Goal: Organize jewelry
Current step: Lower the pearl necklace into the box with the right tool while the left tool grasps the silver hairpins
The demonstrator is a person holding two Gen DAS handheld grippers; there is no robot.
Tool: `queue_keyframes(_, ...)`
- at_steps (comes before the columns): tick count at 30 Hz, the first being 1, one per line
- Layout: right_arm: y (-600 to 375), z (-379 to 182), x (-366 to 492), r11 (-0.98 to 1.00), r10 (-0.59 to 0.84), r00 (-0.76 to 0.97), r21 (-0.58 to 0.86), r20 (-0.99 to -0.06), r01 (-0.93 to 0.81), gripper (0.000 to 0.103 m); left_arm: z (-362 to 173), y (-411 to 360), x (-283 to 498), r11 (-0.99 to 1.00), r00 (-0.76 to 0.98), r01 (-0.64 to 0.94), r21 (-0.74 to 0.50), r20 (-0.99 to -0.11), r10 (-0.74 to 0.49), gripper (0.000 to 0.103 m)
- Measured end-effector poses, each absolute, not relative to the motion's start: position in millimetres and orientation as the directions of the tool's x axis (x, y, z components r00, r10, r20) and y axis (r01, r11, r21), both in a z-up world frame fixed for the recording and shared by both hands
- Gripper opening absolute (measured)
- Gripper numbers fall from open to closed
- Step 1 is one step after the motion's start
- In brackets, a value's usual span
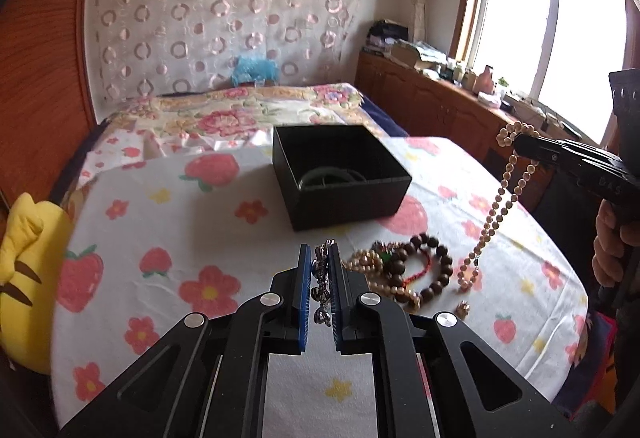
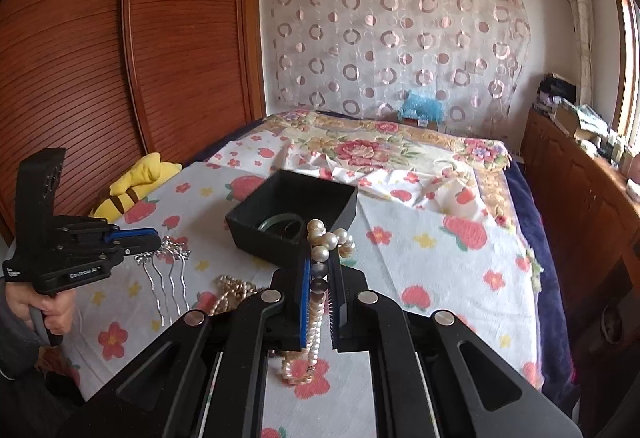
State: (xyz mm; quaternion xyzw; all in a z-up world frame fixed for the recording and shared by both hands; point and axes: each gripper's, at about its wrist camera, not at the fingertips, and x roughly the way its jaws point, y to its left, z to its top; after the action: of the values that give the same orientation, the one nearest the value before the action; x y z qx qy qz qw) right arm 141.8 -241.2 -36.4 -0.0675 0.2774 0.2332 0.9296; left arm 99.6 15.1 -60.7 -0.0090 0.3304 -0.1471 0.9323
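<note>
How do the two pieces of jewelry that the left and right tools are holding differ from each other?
The left tool holds a silver hair comb, rigid metal with wavy prongs pointing down; the right tool holds a pearl necklace, a limp string of round cream beads.

The comb hangs wholly clear of the cloth; the necklace's lower end seems to reach it.

Both are clamped between shut tools, near the black box.

Table under strawberry-print cloth [image 1: 168,222]: black box [image 1: 340,194], bead bracelets heap [image 1: 404,270], pearl strand's lower end [image 1: 468,278].
</note>
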Motion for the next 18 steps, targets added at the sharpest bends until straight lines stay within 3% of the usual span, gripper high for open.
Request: queue_keyframes(18, -215, 38, 192, 0.851, 0.425, 0.777, -0.087, -0.464, -0.518, 0.009, -12, 13, 135, 0.961, 0.806, 0.267, -0.075, -0.53, -0.265, 0.007)
